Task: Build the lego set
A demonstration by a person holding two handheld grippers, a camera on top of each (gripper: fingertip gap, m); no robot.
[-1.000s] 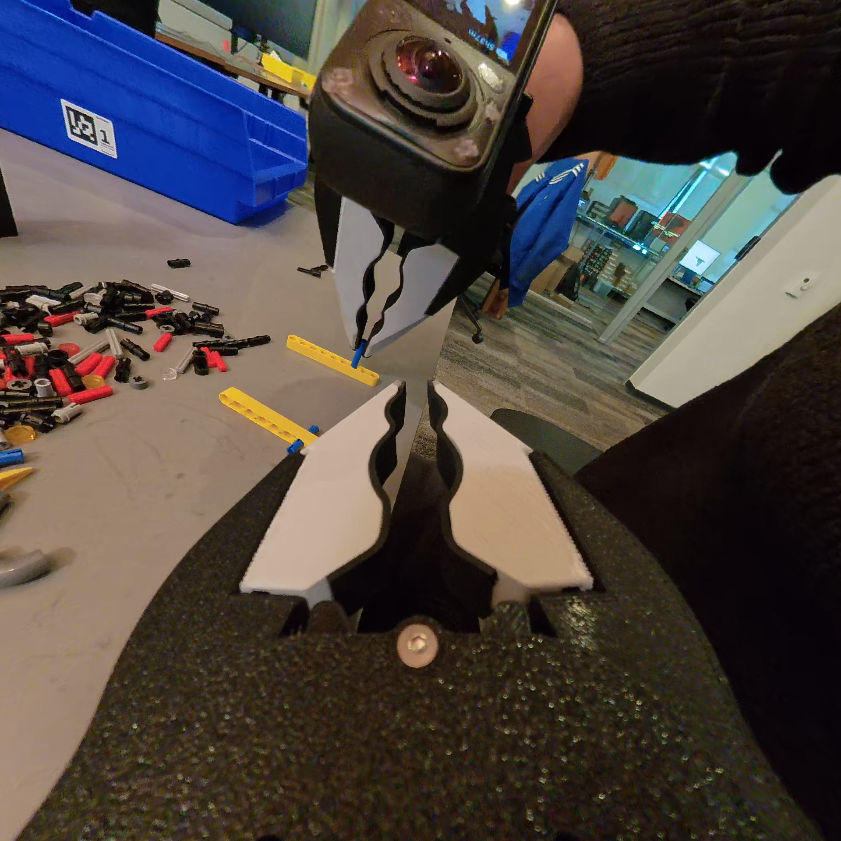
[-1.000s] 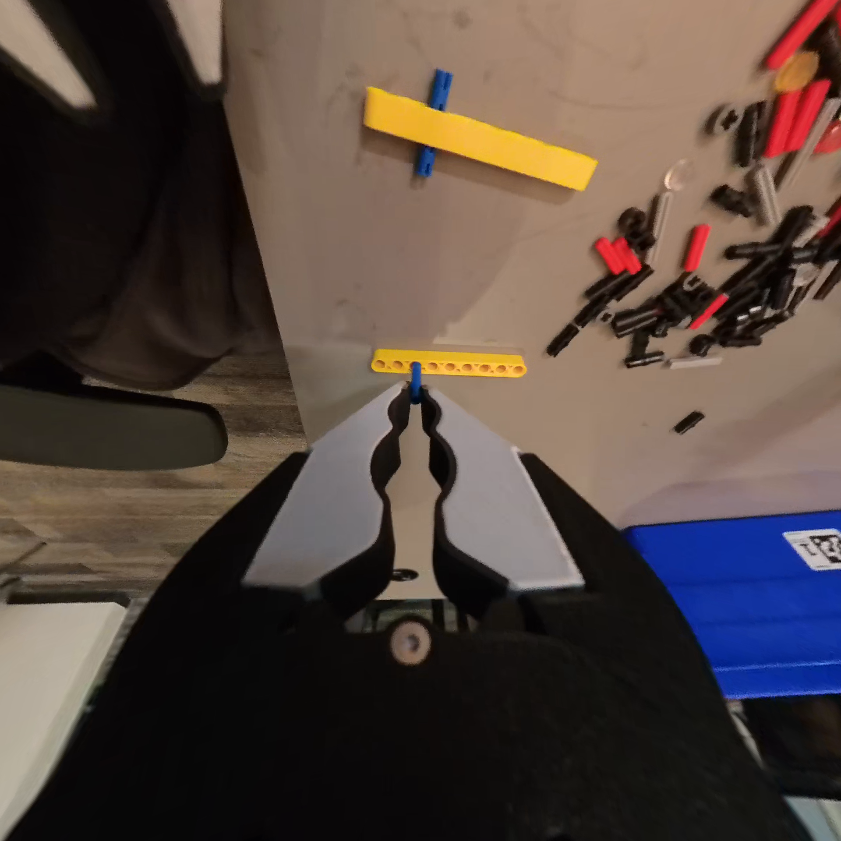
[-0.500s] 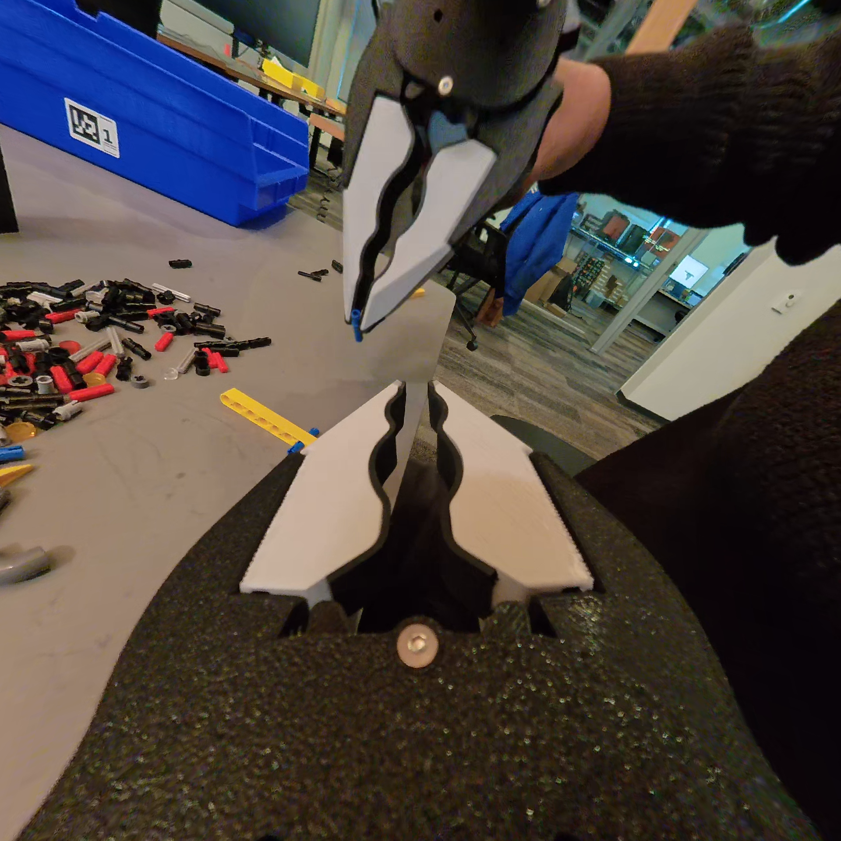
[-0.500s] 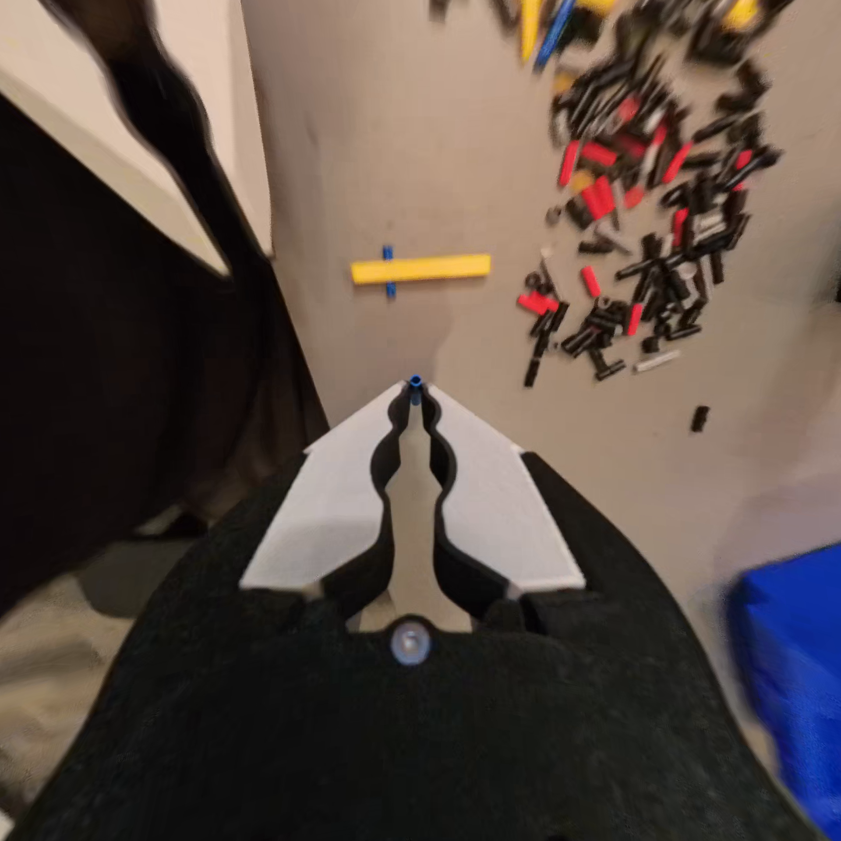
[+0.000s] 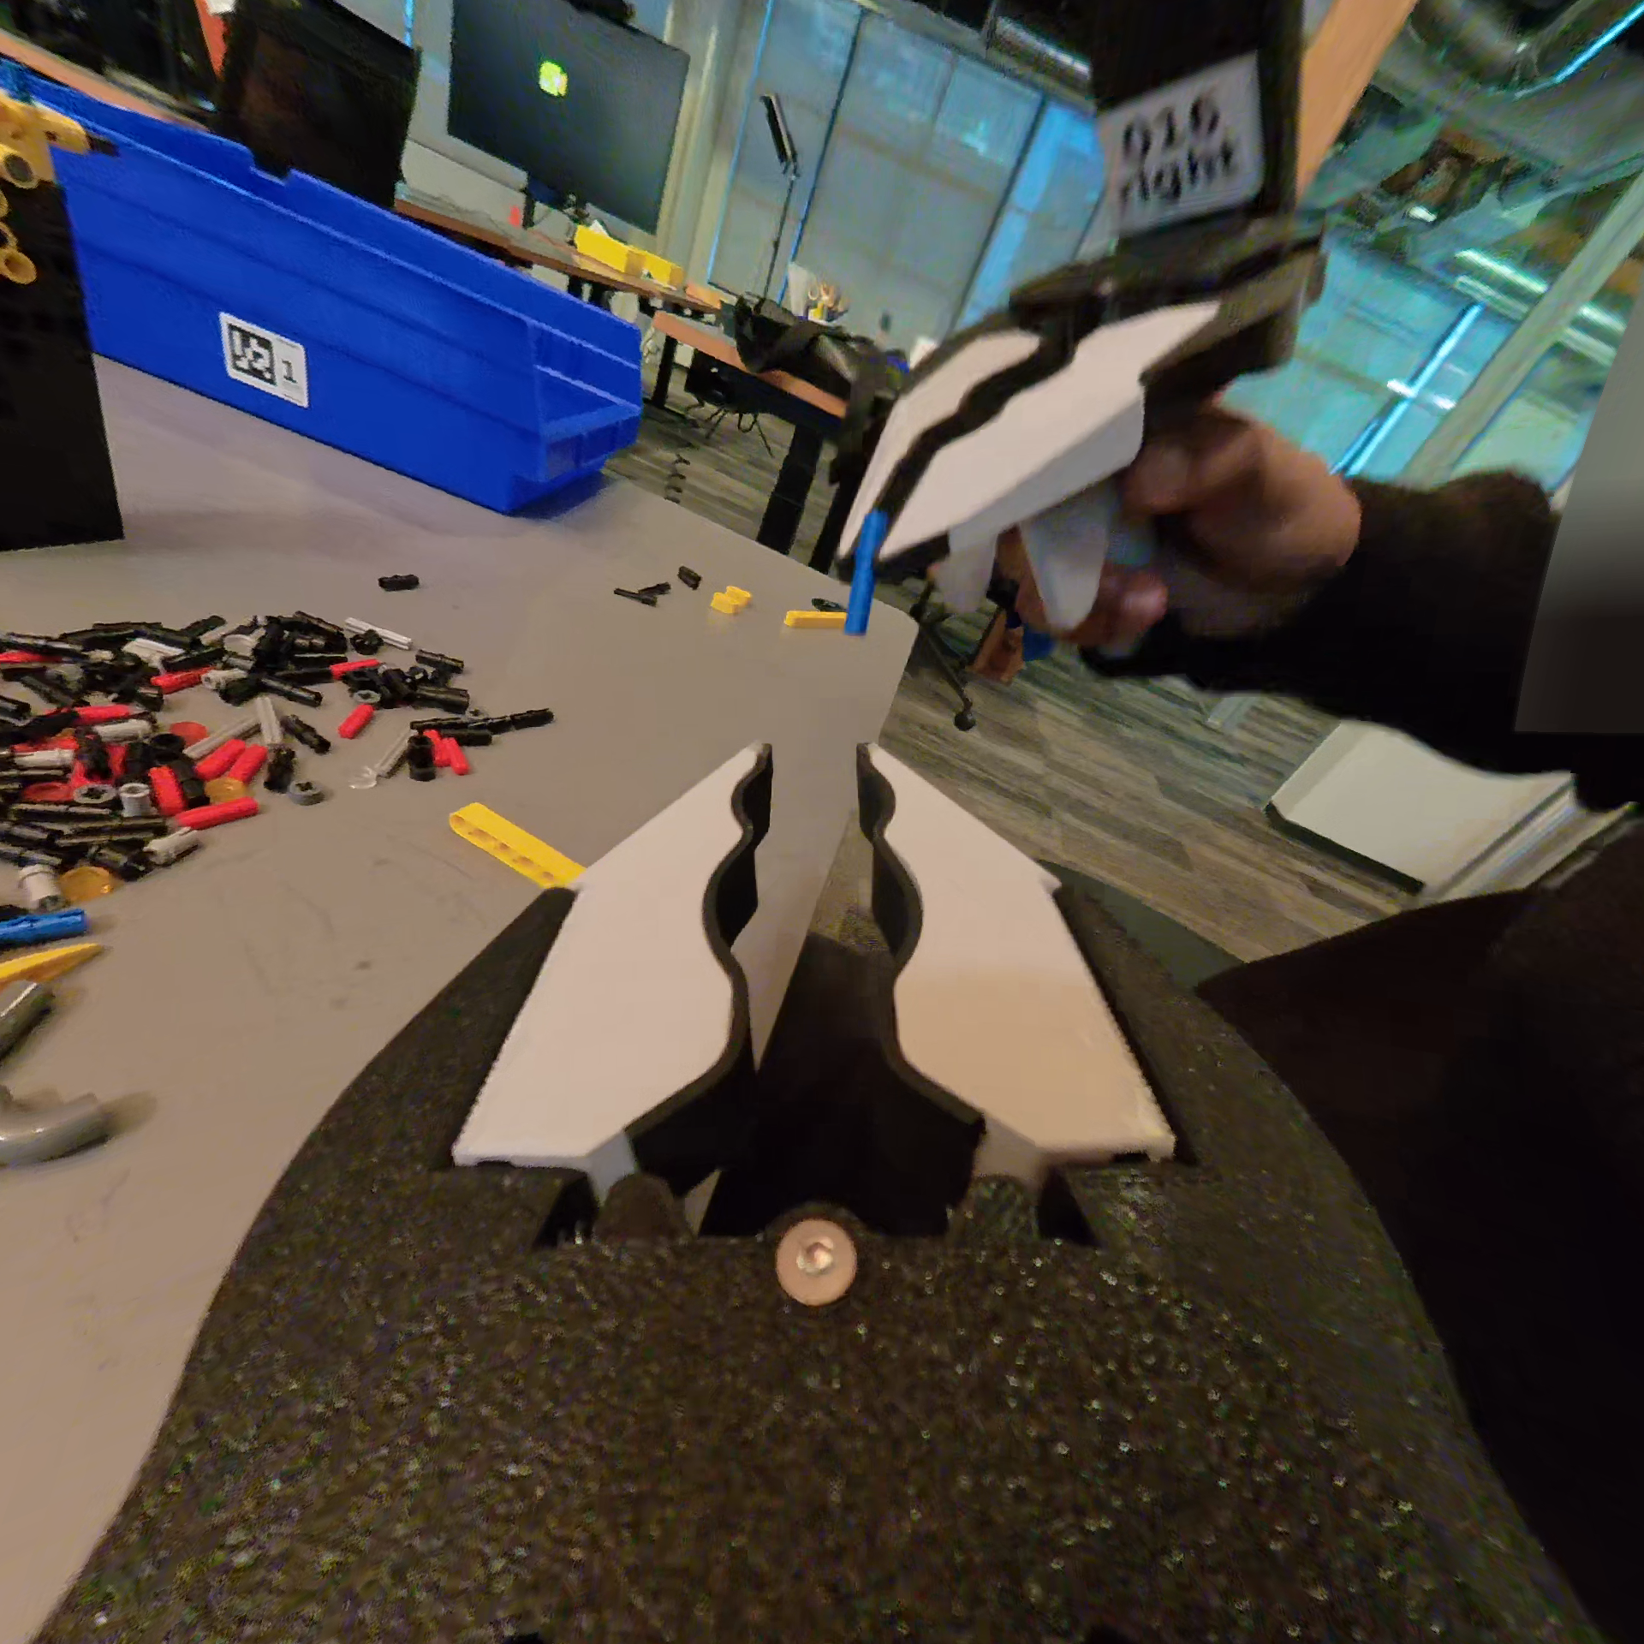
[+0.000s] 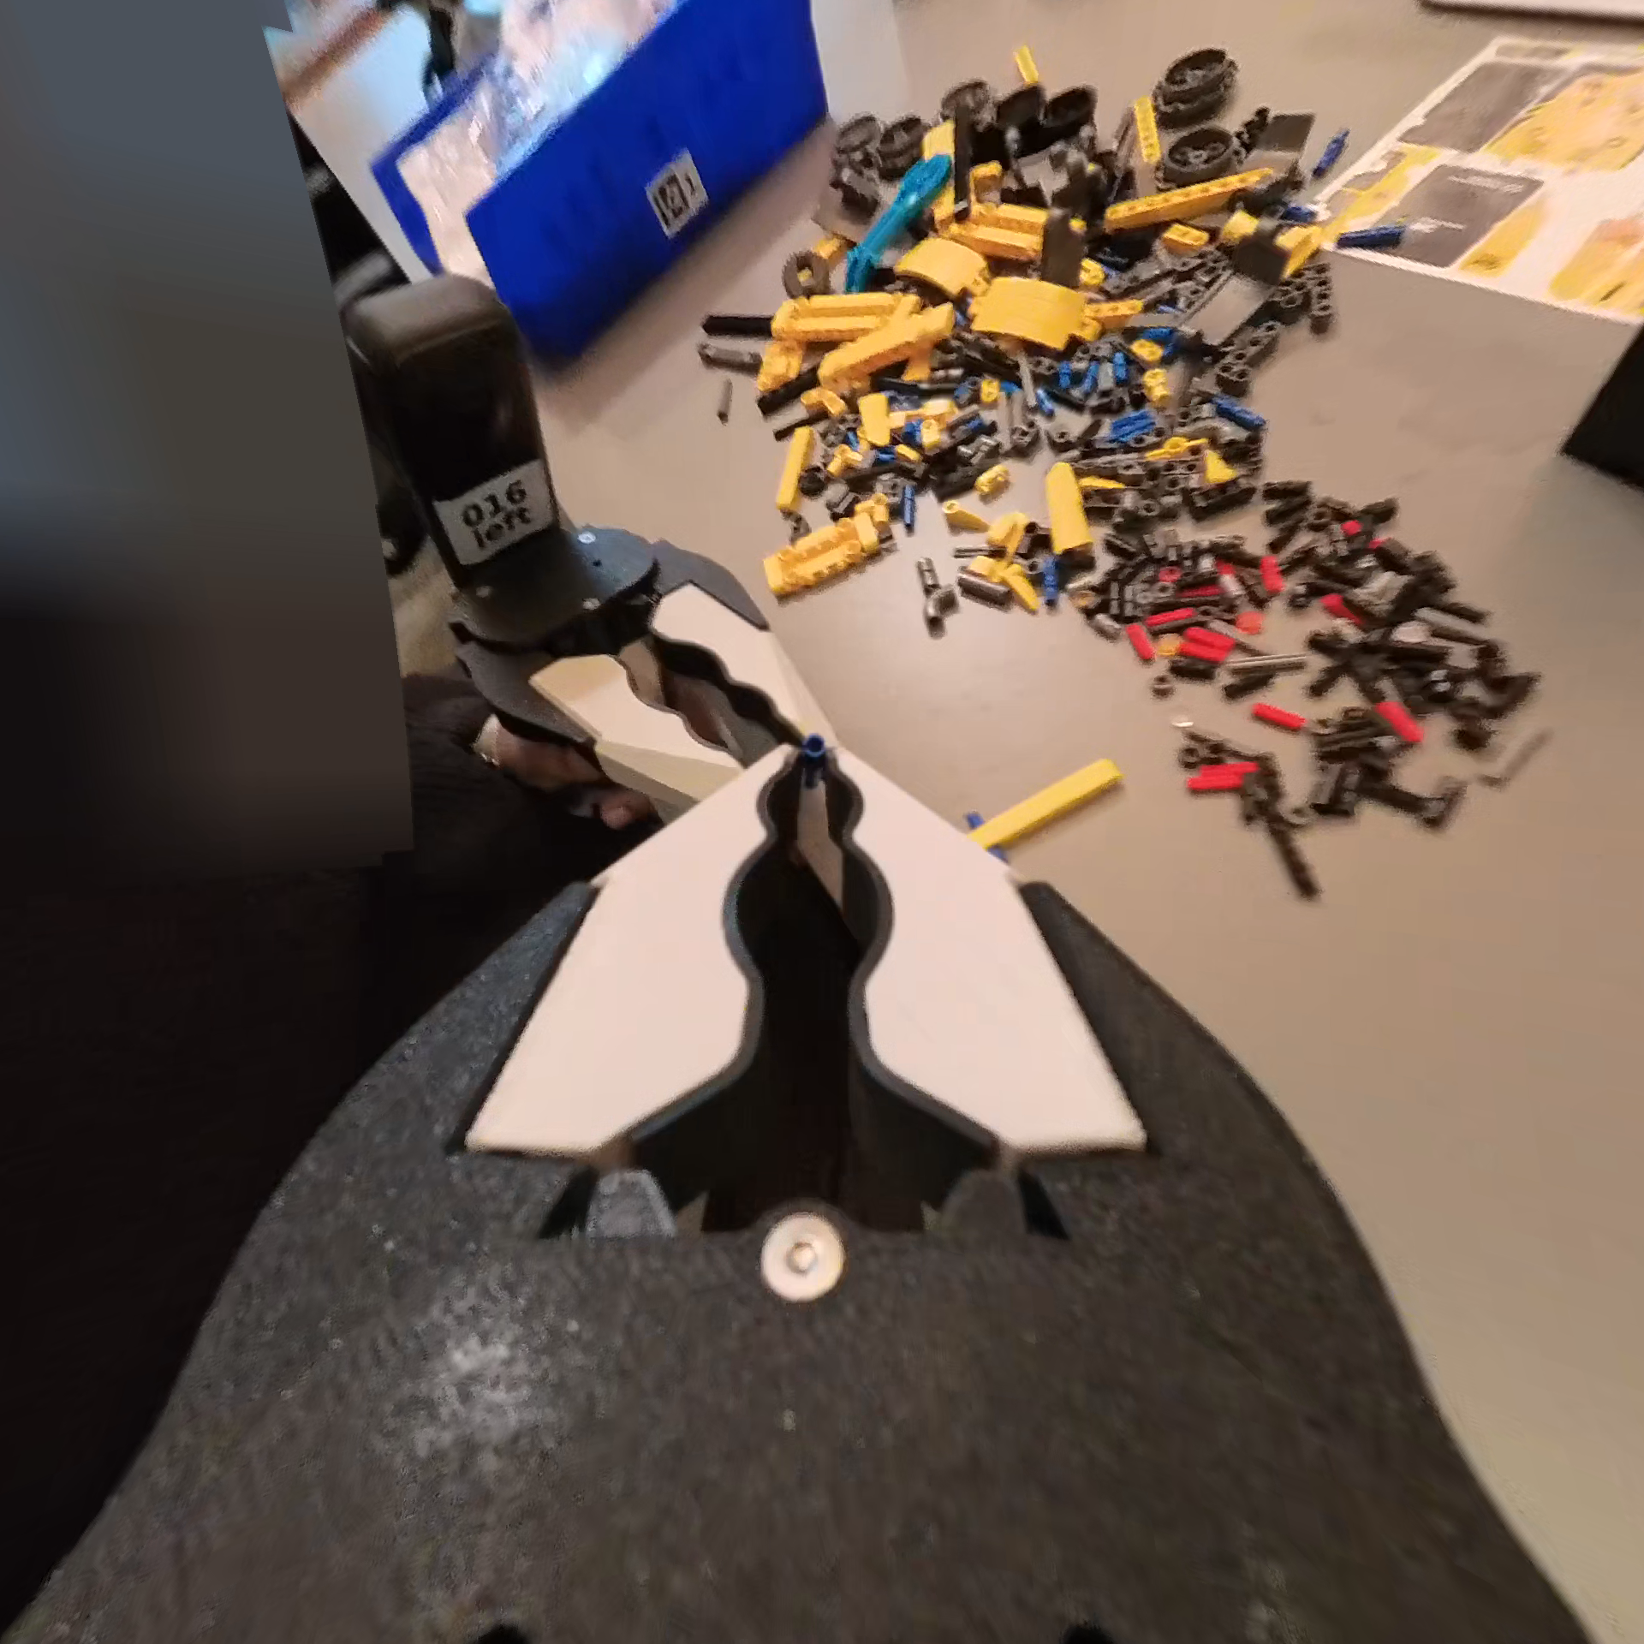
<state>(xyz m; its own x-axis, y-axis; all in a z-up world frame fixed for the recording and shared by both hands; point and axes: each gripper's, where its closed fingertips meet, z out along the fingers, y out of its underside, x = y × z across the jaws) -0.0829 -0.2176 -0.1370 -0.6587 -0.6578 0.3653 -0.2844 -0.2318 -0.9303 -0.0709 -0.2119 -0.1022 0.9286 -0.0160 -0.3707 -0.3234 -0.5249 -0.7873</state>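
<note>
Your right gripper (image 6: 808,767), pinching the blue pin (image 6: 810,756), has lifted off the yellow beam (image 6: 1045,803) at 3 o'clock; your left gripper (image 5: 811,765) stays slightly spread, empty.

Two tools (image 5: 811,756) (image 6: 808,765), one blue bin (image 5: 356,338), perhaps three loose yellow beams (image 5: 511,845).

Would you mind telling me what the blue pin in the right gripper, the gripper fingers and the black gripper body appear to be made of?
Blue pin: likely moulded plastic, uniform saturated colour, smooth.
Right gripper fingers: probably 3D-printed plastic, matte white with fine ridges, dark, possibly rubbery inner lining.
Gripper body: looks like hard plastic, black with a speckled, grainy texture.
</note>
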